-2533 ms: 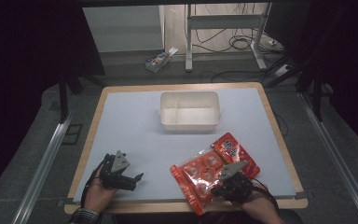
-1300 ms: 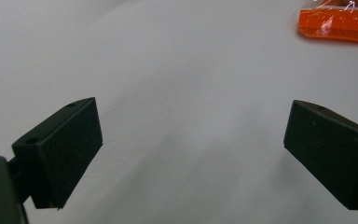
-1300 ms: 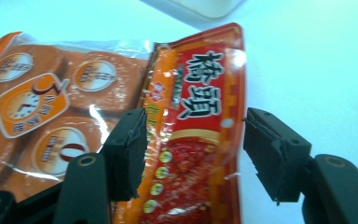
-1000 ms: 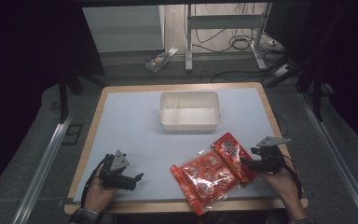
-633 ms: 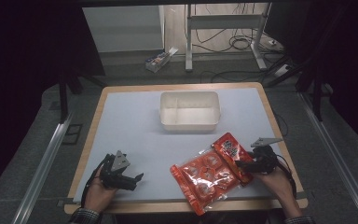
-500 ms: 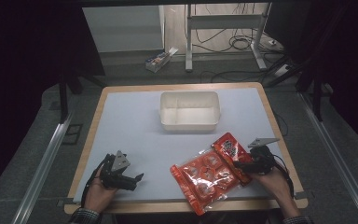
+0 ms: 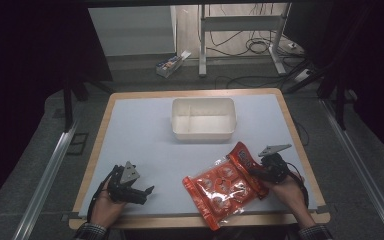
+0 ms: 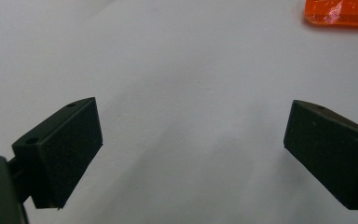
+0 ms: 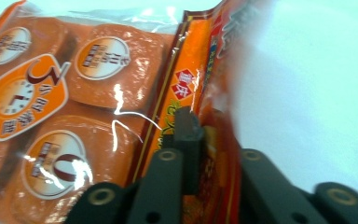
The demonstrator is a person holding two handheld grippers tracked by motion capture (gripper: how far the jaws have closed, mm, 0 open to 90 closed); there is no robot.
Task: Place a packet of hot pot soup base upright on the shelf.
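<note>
Right gripper view: the orange snack bag (image 9: 88,116) lies flat on the desk, a clear film pack with round sealed portions inside and a printed orange header strip along one edge. It looks light, soft and crinkly, with slippery film that will sag and fold when lifted, so the flat header strip or the sealed seam is the best place to take hold, not the bulging portions. The right gripper (image 9: 205,140) has its jaws nearly together on that header strip, the film pinched between them.

In the high view the snack bag (image 7: 225,185) sits near the desk's front edge, right of the middle, lying at a slant with its far corner toward the right edge. The right gripper (image 7: 258,173) holds it at that right-hand end, a hand behind it. A white plastic bin (image 7: 203,119) stands well apart from the bag, toward the far edge of the desk (image 7: 145,135), and appears empty.

The left gripper (image 7: 142,192) rests near the front left corner; in the left gripper view its jaws stand wide apart over bare desk, holding nothing, with a corner of the bag (image 8: 340,14) farther off.
</note>
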